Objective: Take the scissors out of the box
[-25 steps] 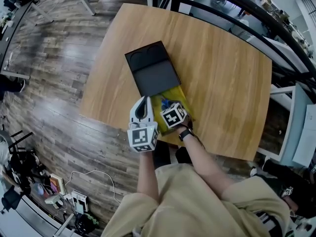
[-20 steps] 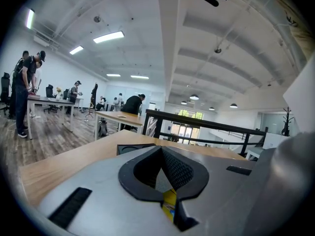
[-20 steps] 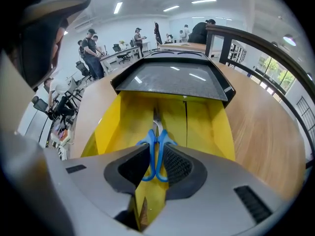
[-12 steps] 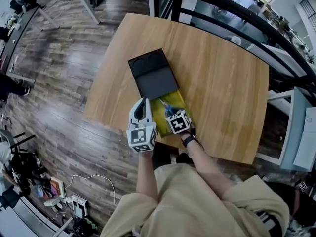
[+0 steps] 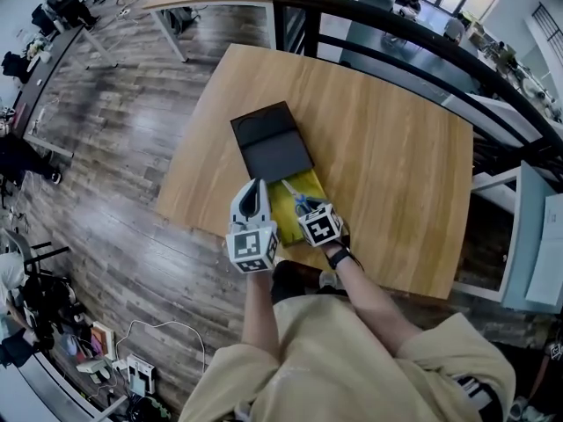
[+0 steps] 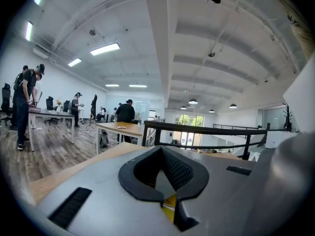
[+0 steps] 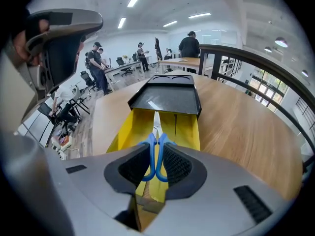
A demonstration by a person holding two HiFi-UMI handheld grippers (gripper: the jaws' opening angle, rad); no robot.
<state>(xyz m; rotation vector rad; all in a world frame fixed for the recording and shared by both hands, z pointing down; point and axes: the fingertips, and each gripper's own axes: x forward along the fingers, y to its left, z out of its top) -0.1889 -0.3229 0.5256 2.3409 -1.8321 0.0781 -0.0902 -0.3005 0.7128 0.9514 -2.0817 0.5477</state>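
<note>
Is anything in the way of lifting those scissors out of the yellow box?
Nothing visible. The right gripper grips the scissors by their blue handles, and the black lid is slid to the yellow box's far end, leaving them uncovered.

The head view looks steeply down from above the person onto the whole table, with the person at its near edge. The left gripper view, riding just behind the left gripper, faces almost level across the table toward the railing. The right gripper view tilts down, close over the scissors, yellow box and black lid. The head view shares these three.
</note>
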